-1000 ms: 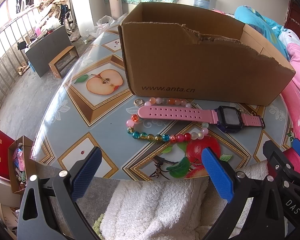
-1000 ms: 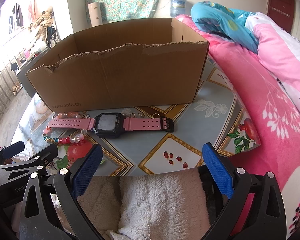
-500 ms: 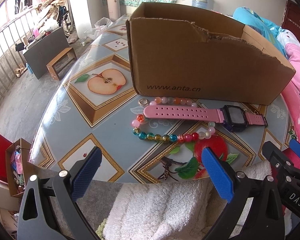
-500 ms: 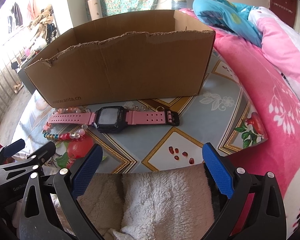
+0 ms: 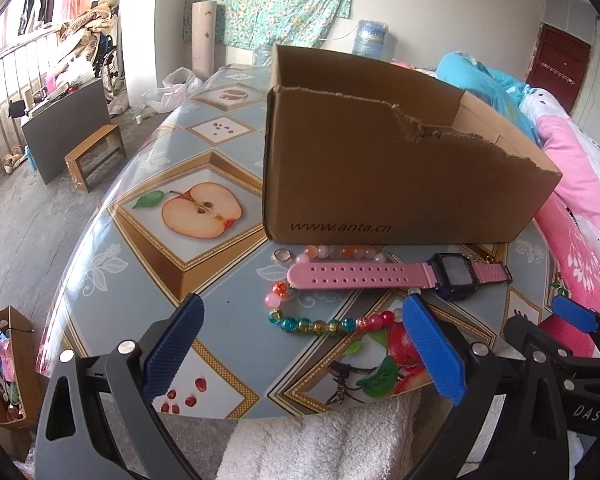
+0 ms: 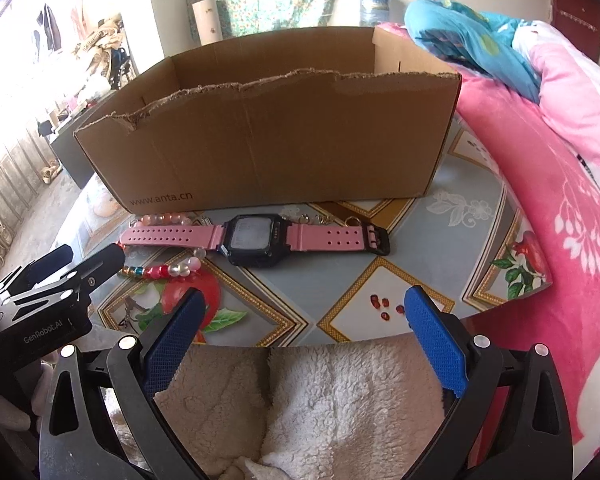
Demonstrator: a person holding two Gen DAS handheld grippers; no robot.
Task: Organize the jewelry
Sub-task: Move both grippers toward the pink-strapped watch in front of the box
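A pink-strapped watch (image 5: 384, 275) (image 6: 256, 236) lies flat in front of a torn cardboard box (image 5: 380, 176) (image 6: 284, 144). A colourful bead bracelet (image 5: 320, 322) (image 6: 160, 270) loops around its left strap end, with peach beads (image 5: 340, 252) behind the strap. A small gold ring (image 5: 282, 255) sits at the box's near left corner. Thin chain pieces (image 6: 324, 220) lie behind the watch by the box. My left gripper (image 5: 300, 354) is open, just short of the bracelet. My right gripper (image 6: 306, 344) is open too, near the table edge, short of the watch.
The table (image 5: 140, 264) has a fruit-print cover and a curved near edge. A white fleecy cloth (image 6: 300, 412) lies below both grippers. A pink quilt (image 6: 560, 200) borders the table on the right. A low stool (image 5: 94, 156) and floor clutter stand off to the left.
Both grippers have moved forward over the table edge toward the jewelry, so the watch and beads look closer. Both stay open; nothing on the table has moved.
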